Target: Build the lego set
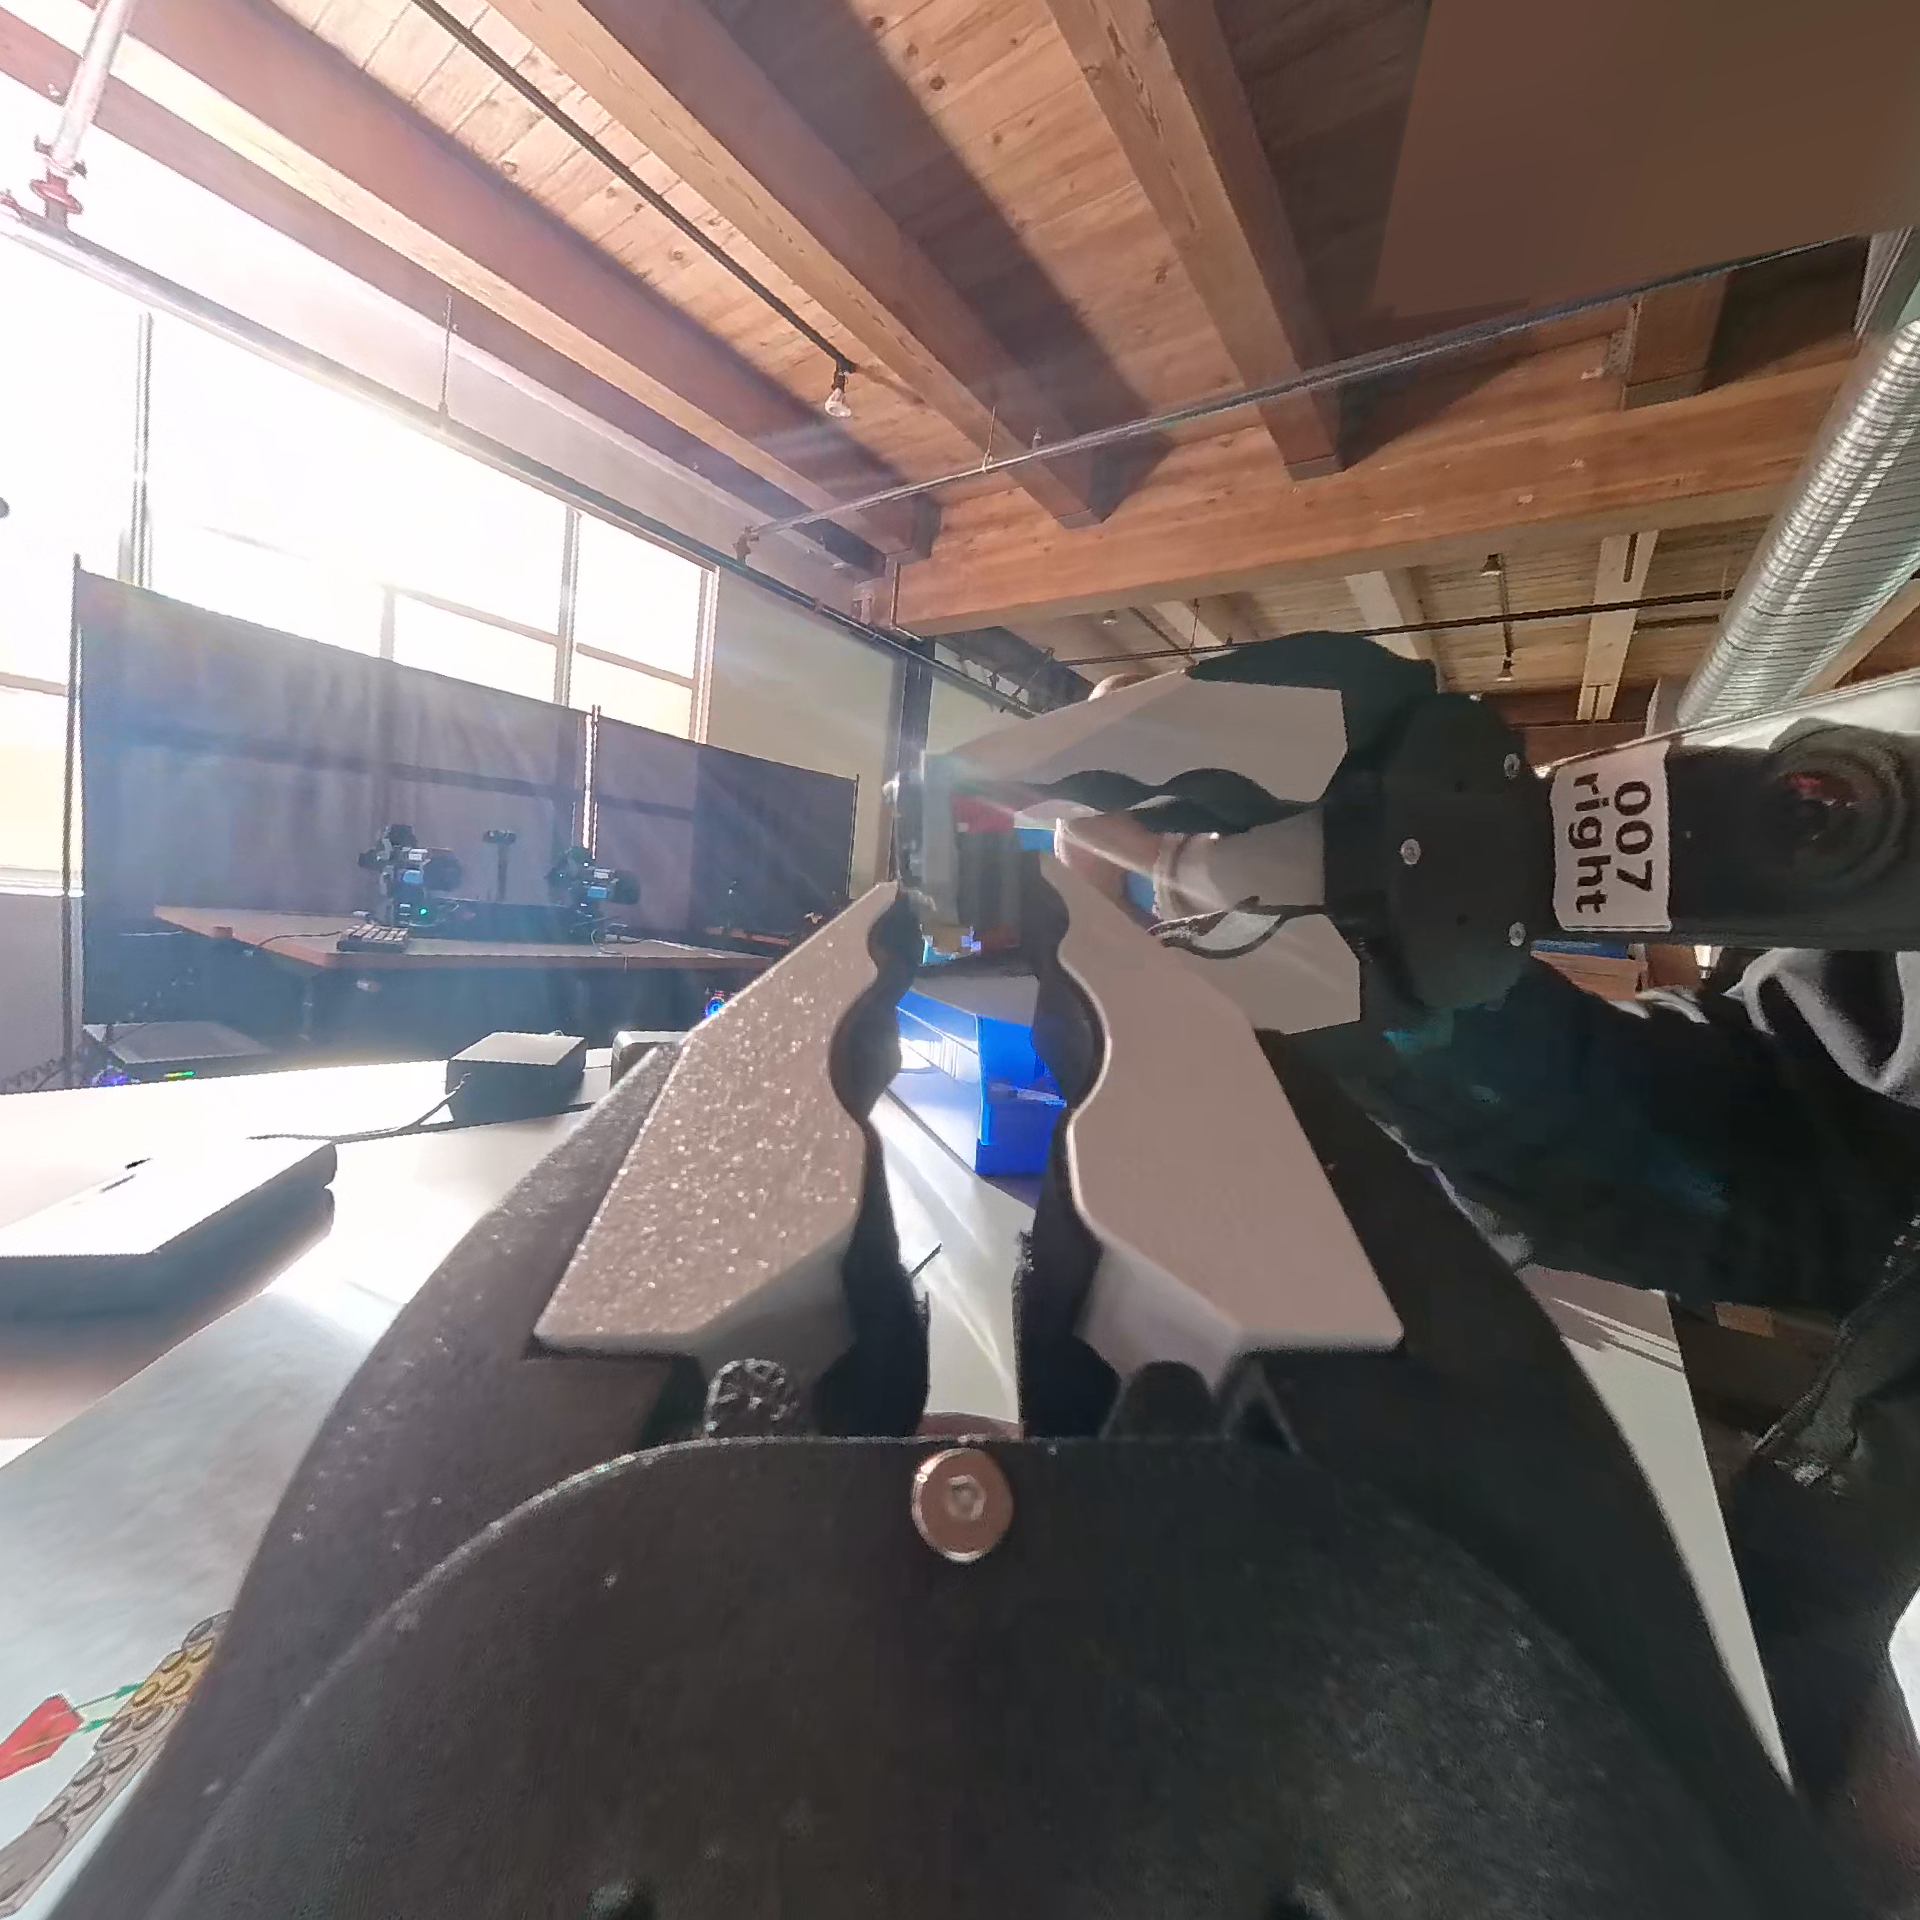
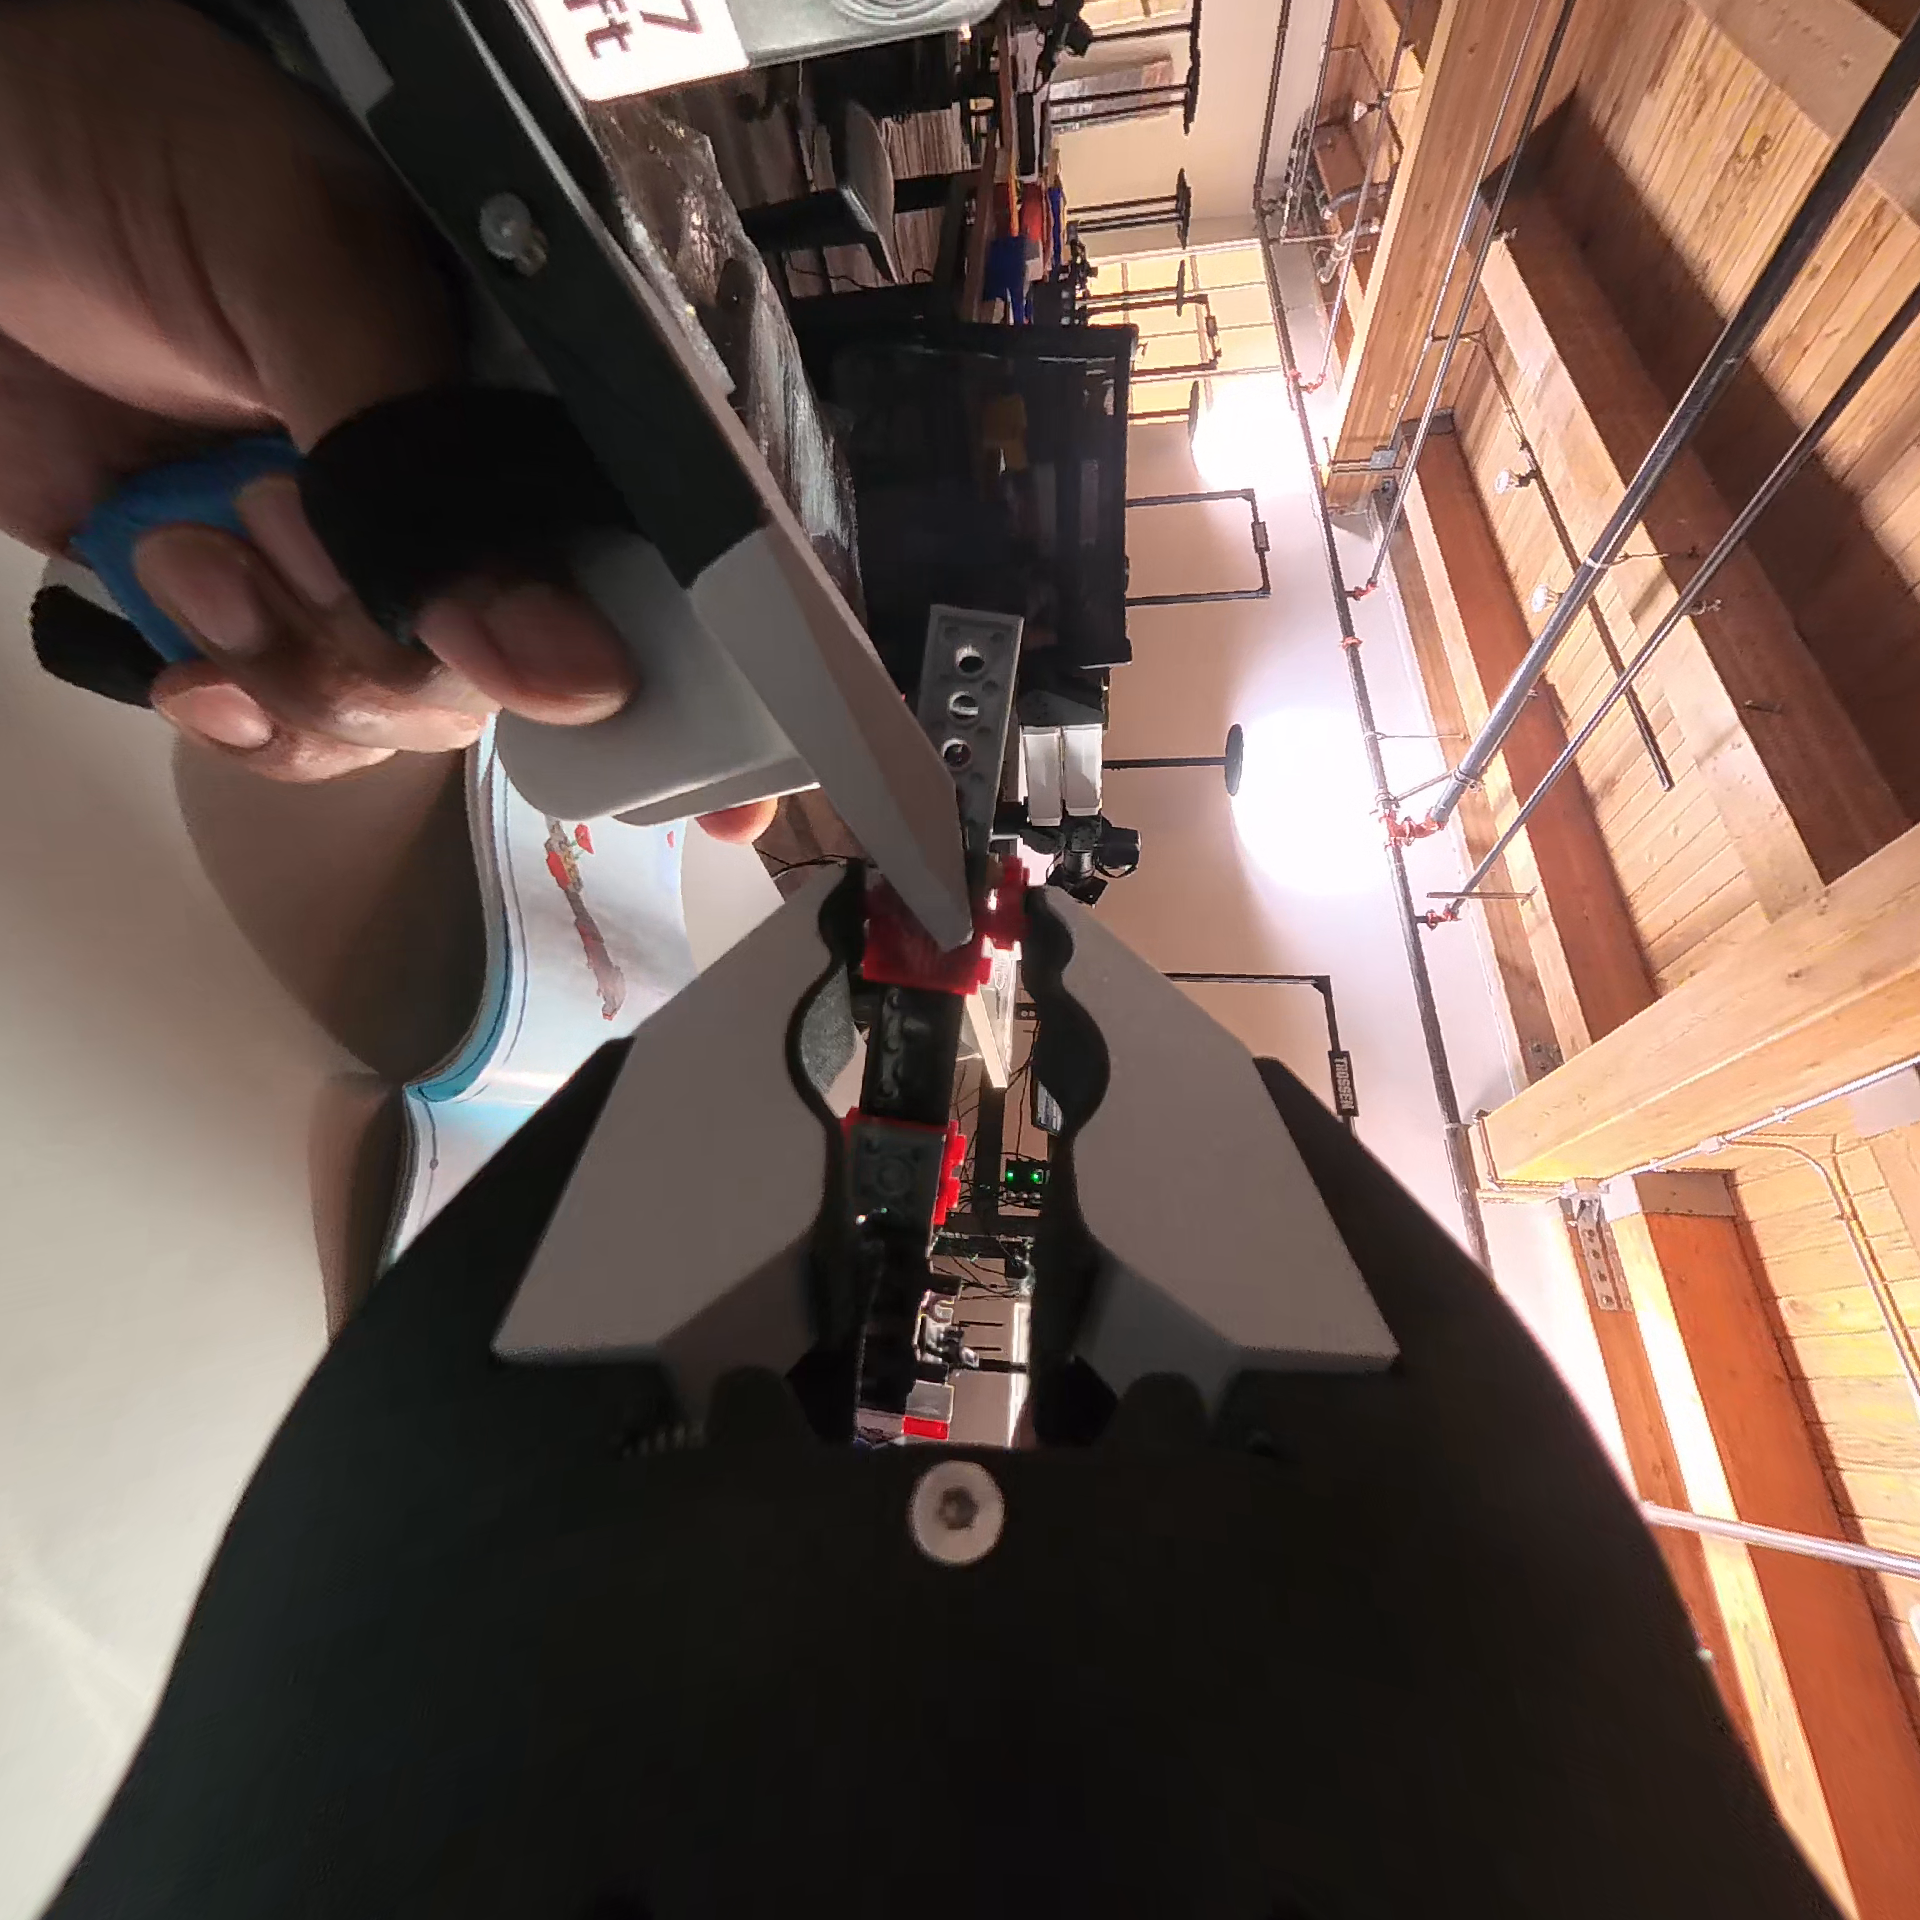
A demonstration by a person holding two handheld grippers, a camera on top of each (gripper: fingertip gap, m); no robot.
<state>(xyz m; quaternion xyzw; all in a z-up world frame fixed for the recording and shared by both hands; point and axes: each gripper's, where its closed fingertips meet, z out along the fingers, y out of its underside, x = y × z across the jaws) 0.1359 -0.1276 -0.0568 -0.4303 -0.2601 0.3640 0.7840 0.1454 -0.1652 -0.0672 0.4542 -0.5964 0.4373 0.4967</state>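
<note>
In the right wrist view, my right gripper is shut on a long Lego build of black, red and dark grey bricks, held in the air. My left gripper comes in from the upper left, held by a hand. It grips a grey plate with round holes, whose lower end meets the red top of the build. In the left wrist view, my left gripper is nearly closed, with the grey plate at its tips. The right gripper reaches in from the right.
The instruction booklet lies on the white table below. A blue bin, a black box and a flat dark-edged device also sit on the table. Desks with equipment stand behind. My two grippers' fingertips are within a few centimetres of each other.
</note>
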